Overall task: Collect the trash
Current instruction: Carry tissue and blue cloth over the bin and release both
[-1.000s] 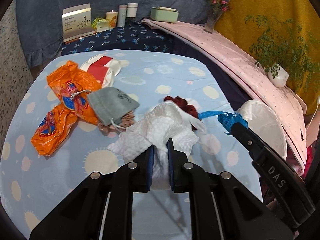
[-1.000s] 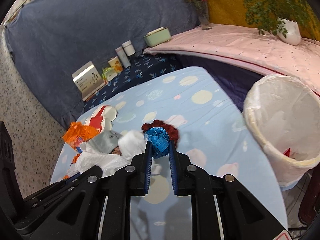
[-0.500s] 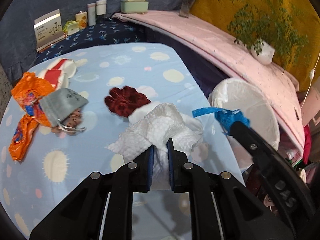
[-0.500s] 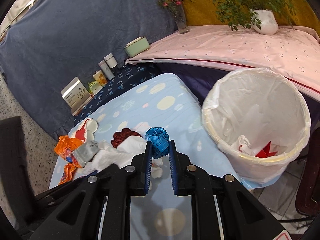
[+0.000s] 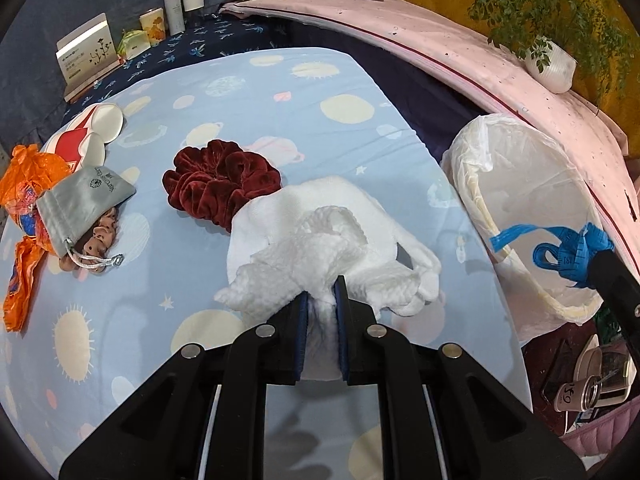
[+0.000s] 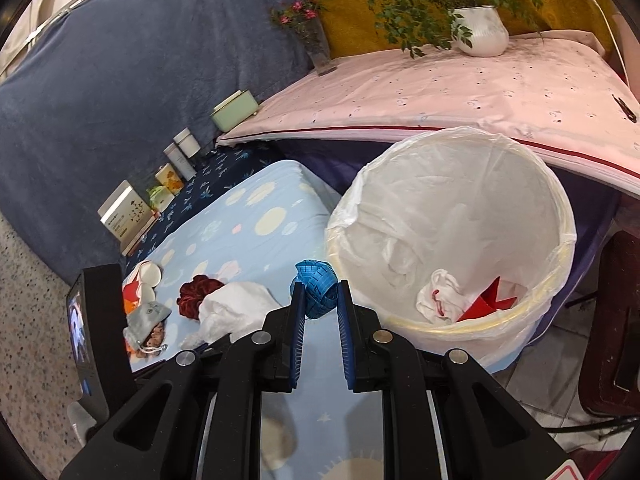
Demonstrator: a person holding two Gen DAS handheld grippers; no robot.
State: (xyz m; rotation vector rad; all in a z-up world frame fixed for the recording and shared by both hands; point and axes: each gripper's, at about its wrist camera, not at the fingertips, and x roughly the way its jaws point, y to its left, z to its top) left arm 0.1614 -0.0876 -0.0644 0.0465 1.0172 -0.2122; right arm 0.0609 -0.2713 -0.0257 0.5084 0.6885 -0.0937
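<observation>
My left gripper (image 5: pixel 321 294) is shut on a crumpled white paper towel (image 5: pixel 320 240), held above the blue spotted tablecloth (image 5: pixel 248 96). My right gripper (image 6: pixel 320 300) is shut on a coiled blue measuring tape (image 6: pixel 319 286); it also shows in the left wrist view (image 5: pixel 568 254), held over the rim of the white lined trash bin (image 5: pixel 476 168). In the right wrist view the bin (image 6: pixel 460 184) stands right of the gripper and holds white and red scraps (image 6: pixel 464 300).
On the cloth lie a dark red scrunchie (image 5: pixel 220 184), a grey drawstring pouch (image 5: pixel 80 200), an orange plastic wrapper (image 5: pixel 24 200) and a red and white item (image 5: pixel 92 136). Boxes and jars (image 5: pixel 168 20) line the far edge. A potted plant (image 5: pixel 552 64) stands on the pink surface.
Both grippers have moved right toward the bin with their loads. The bin now looks larger and nearer, and the blue tape is at its rim.
</observation>
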